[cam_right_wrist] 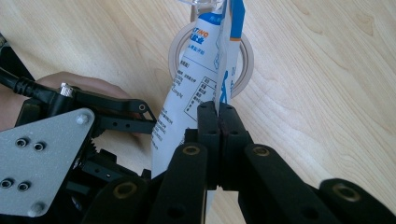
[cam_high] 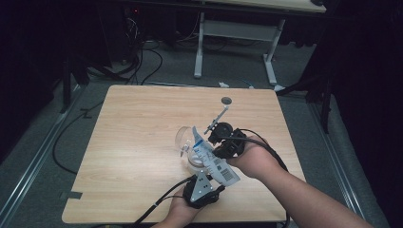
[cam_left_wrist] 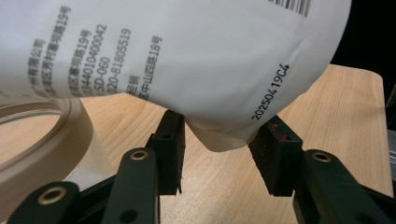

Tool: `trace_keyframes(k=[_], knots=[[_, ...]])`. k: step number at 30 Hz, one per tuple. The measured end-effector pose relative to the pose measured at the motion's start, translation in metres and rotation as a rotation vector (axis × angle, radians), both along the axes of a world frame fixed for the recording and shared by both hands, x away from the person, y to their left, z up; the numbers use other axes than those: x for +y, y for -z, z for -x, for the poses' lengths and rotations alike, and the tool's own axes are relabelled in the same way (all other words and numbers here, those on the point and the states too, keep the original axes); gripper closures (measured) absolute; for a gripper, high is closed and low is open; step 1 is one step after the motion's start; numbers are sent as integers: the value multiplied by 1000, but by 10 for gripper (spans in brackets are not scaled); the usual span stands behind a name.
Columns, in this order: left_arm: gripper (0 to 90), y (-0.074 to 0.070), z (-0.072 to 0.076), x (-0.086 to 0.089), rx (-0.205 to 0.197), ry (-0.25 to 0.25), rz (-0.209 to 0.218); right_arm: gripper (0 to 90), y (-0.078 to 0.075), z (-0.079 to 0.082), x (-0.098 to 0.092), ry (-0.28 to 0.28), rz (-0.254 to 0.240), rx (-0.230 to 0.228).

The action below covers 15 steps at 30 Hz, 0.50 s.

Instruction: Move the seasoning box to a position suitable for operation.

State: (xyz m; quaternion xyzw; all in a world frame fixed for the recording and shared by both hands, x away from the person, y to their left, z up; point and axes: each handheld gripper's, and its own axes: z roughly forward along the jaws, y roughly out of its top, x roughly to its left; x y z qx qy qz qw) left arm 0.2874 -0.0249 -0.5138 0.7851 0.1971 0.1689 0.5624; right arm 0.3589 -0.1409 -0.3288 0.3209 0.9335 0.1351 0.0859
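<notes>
Right now right tool (cam_right_wrist: 219, 123) pinches pouch (cam_right_wrist: 198, 84) edge — left tool (cam_left_wrist: 219, 154) agape; tape roll (cam_left_wrist: 44, 140) beside.

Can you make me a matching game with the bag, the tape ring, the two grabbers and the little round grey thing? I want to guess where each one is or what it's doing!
Things:
1. white pouch
2. tape roll
3. right gripper
4. left gripper
5. small grey disc

States or places:
A. lying alone near the table's far edge
B. jaws pinched shut on the pouch's edge
C. held up over the clear cup
D. jaws apart around the pouch's bottom corner
E. flat on the wood under the pouch

Pairs: 1-C, 2-E, 3-B, 4-D, 5-A
</notes>
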Motion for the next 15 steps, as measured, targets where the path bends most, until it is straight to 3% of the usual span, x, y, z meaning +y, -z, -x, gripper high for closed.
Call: trace_keyframes(k=[15], knots=[[569, 5, -5, 1, 17, -16, -8, 898, 0, 1, -3, 4, 1, -3]])
